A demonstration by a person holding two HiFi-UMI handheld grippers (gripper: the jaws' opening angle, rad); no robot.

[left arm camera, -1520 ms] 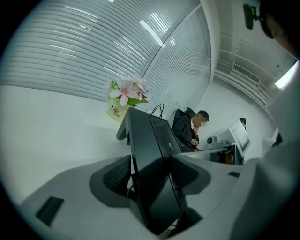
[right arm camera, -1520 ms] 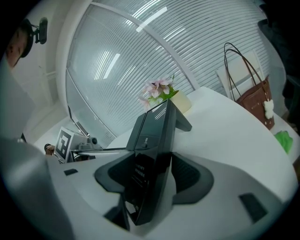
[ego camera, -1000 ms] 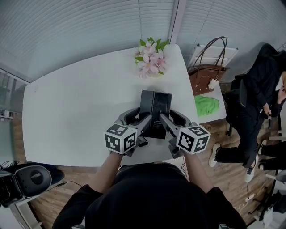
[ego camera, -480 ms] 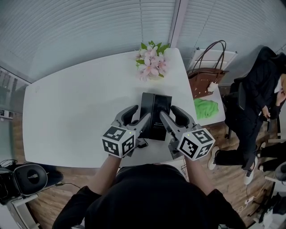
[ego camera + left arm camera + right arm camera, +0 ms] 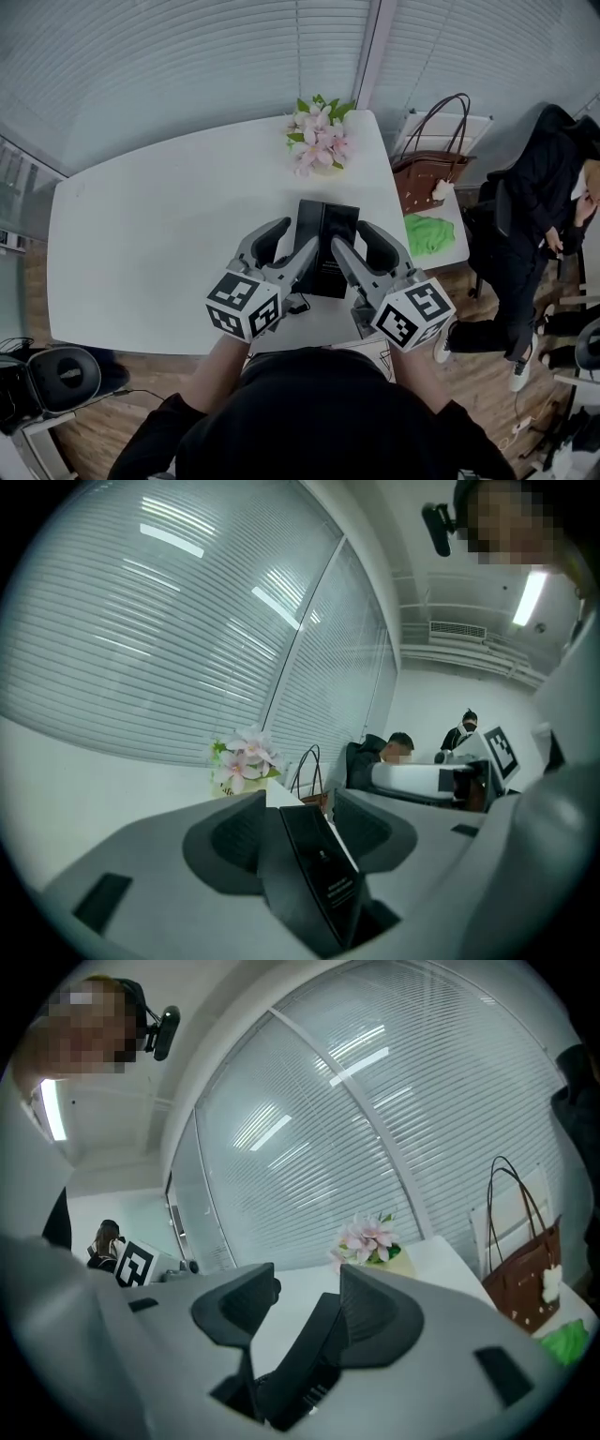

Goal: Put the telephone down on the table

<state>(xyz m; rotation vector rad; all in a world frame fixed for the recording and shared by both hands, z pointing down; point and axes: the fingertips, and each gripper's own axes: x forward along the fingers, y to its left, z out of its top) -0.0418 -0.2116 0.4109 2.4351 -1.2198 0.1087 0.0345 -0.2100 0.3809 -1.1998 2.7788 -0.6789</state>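
The person holds both grippers side by side over the near edge of the white counter (image 5: 159,244), with the black telephone (image 5: 326,234) caught between them. The left gripper (image 5: 298,236) has the telephone's left edge between its jaws, which grasp it and have just been closing a little. The right gripper (image 5: 349,236) has the right edge between its jaws, which also grasp it, set wide, and have just been opening slightly. In both gripper views the telephone sits slanted in the gap, pressed against the pads. It is above the counter's near right part, and I cannot tell whether its far end rests on the surface. At 12 o'clock from the telephone stands a bunch of pink flowers (image 5: 319,145). At 2 o'clock, off the counter, is a brown handbag (image 5: 427,178), and at 3 o'clock a green cloth (image 5: 427,232). Farther right a person in black (image 5: 525,216) sits.
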